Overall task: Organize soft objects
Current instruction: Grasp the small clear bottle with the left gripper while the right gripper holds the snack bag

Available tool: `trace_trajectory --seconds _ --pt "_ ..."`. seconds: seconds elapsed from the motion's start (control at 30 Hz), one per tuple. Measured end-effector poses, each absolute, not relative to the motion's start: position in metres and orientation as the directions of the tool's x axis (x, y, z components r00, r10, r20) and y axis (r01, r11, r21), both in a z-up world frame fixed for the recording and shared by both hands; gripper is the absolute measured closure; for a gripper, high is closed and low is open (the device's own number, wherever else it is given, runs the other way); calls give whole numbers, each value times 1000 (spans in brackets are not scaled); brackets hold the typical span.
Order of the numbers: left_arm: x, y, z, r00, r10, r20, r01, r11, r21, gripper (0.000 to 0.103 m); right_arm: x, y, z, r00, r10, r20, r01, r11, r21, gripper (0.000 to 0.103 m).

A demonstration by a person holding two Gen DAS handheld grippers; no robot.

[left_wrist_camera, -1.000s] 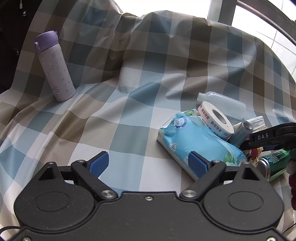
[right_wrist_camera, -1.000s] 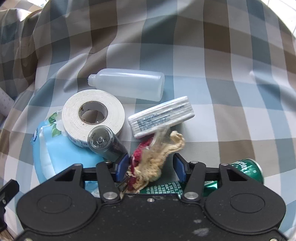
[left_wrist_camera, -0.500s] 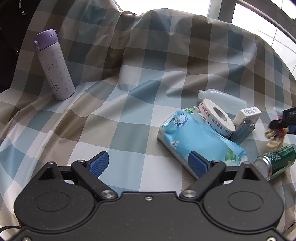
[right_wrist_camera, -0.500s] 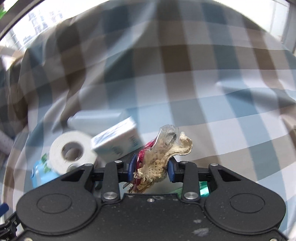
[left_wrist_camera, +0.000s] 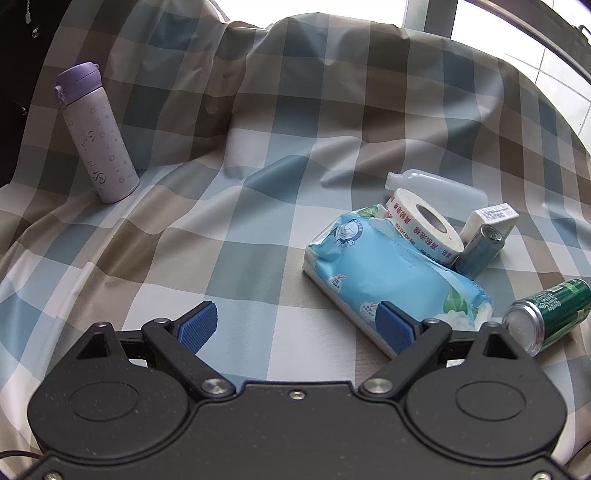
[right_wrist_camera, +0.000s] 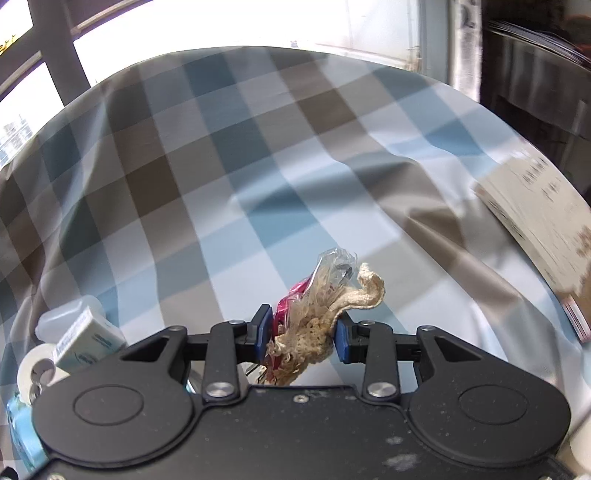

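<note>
Since a second earlier I had lifted my right gripper (right_wrist_camera: 302,334) off the pile, its jaws clenched on the crocheted bundle (right_wrist_camera: 314,321), which sat between the pads above the checked cloth (right_wrist_camera: 258,177). A book (right_wrist_camera: 543,236) at right was blurred. My left gripper (left_wrist_camera: 297,326) stayed released beside the tissue pack (left_wrist_camera: 391,273).

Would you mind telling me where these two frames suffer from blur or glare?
Left wrist view: sharp throughout, only the window blown out to white. Right wrist view: window overexposed, the checked cloth and book motion-smeared, while the crocheted bundle in the right gripper stays crisp.
</note>
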State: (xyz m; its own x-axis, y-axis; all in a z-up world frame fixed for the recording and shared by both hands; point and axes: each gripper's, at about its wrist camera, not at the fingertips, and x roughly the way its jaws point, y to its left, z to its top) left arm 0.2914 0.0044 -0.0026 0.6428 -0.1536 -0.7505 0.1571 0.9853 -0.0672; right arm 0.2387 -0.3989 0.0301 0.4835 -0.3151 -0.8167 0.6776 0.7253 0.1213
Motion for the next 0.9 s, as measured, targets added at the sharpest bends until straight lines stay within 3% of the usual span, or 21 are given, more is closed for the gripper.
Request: trace_trajectory --seconds 0.23,0.4,0.53,0.67,0.77,0.9 --pt "291 3 -4 665 -157 -731 159 985 -67 13 165 -356 15 545 -207 -813 668 693 271 69" --pt "286 -2 -4 698 -145 -702 165 985 -39 13 152 -340 11 575 -191 -795 619 737 271 69" --pt "277 -15 -3 742 -94 -664 174 983 55 13 155 -342 5 570 -138 -810 601 742 297 69" --pt "279 -36 5 787 65 -614 92 971 220 13 157 -336 5 571 -95 -815 559 772 302 69" --pt "287 -61 15 780 50 -623 140 958 252 13 156 -334 6 576 -67 -815 538 781 316 69" --pt "289 -104 28 817 75 -572 161 922 351 11 157 -332 6 576 -42 -816 522 787 328 69"
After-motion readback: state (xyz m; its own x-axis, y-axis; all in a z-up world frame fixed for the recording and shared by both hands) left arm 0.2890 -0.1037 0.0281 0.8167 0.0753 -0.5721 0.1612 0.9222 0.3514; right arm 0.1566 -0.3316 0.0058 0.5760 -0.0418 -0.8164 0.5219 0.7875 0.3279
